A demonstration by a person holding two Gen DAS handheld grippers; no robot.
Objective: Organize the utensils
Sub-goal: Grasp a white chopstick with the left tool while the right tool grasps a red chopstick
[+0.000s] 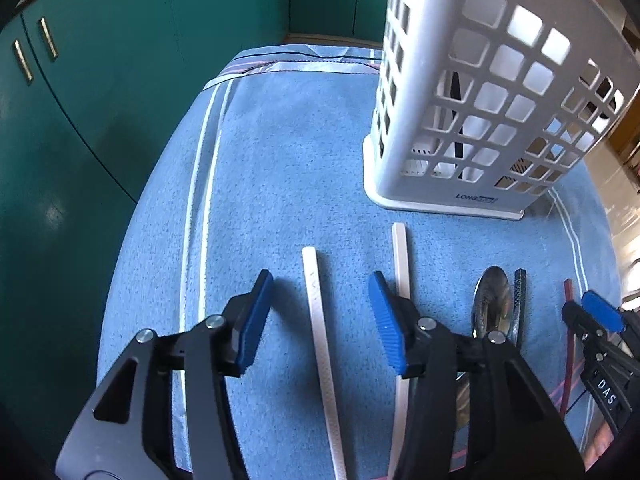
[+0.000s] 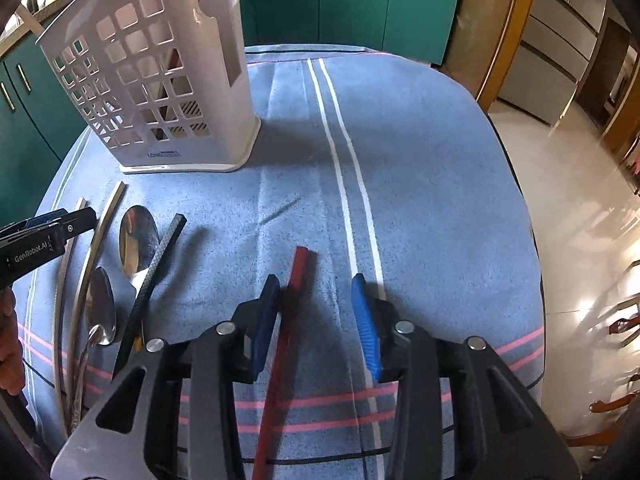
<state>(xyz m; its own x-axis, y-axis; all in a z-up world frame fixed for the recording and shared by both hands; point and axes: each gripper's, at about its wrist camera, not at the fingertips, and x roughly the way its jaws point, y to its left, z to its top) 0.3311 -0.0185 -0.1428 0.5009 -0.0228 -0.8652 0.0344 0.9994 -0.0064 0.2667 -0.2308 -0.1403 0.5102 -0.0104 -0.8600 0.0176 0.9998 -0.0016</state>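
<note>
A white lattice utensil holder stands on a blue towel; it also shows in the right wrist view. My left gripper is open, low over a white chopstick lying between its fingers; a second white chopstick lies by its right finger. My right gripper is open over a red chopstick, which runs close to its left finger. Two spoons and a black patterned chopstick lie between the grippers.
Green cabinets stand behind the table. The towel's right edge drops to a shiny tiled floor. The left gripper shows at the left edge of the right wrist view.
</note>
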